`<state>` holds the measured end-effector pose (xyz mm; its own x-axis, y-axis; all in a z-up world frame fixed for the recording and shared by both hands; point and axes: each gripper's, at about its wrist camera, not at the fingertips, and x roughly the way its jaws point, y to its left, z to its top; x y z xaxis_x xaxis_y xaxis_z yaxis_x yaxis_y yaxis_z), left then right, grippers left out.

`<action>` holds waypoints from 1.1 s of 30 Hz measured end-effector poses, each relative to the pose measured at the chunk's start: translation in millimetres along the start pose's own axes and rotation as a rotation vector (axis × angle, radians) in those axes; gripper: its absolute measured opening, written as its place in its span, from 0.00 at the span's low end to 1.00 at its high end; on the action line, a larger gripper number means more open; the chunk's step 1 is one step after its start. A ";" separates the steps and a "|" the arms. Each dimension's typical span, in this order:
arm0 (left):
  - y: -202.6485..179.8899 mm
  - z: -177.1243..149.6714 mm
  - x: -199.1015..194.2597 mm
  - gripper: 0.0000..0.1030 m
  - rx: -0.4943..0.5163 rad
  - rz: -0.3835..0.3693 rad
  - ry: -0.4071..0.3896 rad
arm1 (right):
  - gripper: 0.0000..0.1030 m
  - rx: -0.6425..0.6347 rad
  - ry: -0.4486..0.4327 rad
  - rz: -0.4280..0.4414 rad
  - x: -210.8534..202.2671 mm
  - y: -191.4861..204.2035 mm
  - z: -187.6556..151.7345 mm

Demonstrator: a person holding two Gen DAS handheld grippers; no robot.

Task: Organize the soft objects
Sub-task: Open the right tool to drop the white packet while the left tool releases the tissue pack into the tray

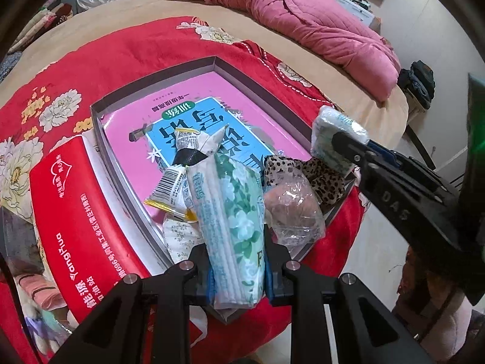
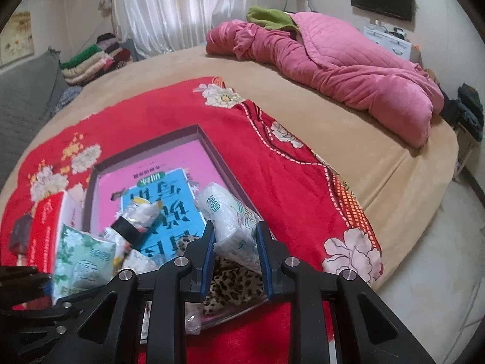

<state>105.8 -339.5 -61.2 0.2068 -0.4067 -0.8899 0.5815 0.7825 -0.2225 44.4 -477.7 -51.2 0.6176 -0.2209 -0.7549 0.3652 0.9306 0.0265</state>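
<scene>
A shallow grey box (image 1: 157, 75) with a pink and blue book in it lies on a red flowered blanket (image 1: 136, 45). My left gripper (image 1: 236, 273) is shut on a green floral tissue pack (image 1: 233, 221) above the box's near corner. My right gripper (image 2: 235, 251) is shut on a white tissue pack (image 2: 227, 215) above the box's right edge; it shows in the left wrist view (image 1: 333, 139) too. In the box lie a leopard-print cloth (image 1: 321, 176), a clear plastic bag (image 1: 294, 212), crumpled snack wrappers (image 1: 178, 166) and a small floral cloth (image 1: 178, 236).
A red cardboard box (image 1: 75, 227) lies left of the grey box. A pink quilt (image 2: 348, 69) is heaped at the far side of the tan bed (image 2: 348, 151). Folded clothes (image 2: 91, 57) are stacked by the curtain. The floor (image 2: 439, 257) is to the right.
</scene>
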 end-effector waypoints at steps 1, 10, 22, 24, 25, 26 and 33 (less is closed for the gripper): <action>0.0 -0.2 1.0 0.23 0.000 0.002 0.002 | 0.26 -0.001 0.005 -0.001 2.6 0.3 -0.6; 0.0 -0.7 7.3 0.24 0.006 0.004 0.020 | 0.29 0.005 0.053 0.033 19.2 3.4 -5.3; 1.5 0.0 8.1 0.24 0.007 0.014 0.022 | 0.39 0.092 0.094 0.174 24.5 1.5 -6.1; 1.3 0.0 8.4 0.24 0.009 0.016 0.022 | 0.44 0.117 0.099 0.203 23.8 -0.3 -6.2; 1.3 0.1 8.6 0.24 0.010 0.017 0.023 | 0.46 0.132 0.103 0.219 23.8 -1.2 -6.0; 1.2 0.2 8.6 0.24 0.010 0.018 0.024 | 0.46 0.140 0.105 0.227 23.7 -1.7 -5.9; 0.9 1.8 10.3 0.25 0.007 0.024 0.032 | 0.48 0.142 0.075 0.215 10.9 -3.7 -1.5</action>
<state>109.9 -343.8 -69.8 0.1953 -0.3722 -0.9074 0.5822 0.7885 -0.1982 48.8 -483.1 -60.4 0.6400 0.0052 -0.7684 0.3282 0.9023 0.2795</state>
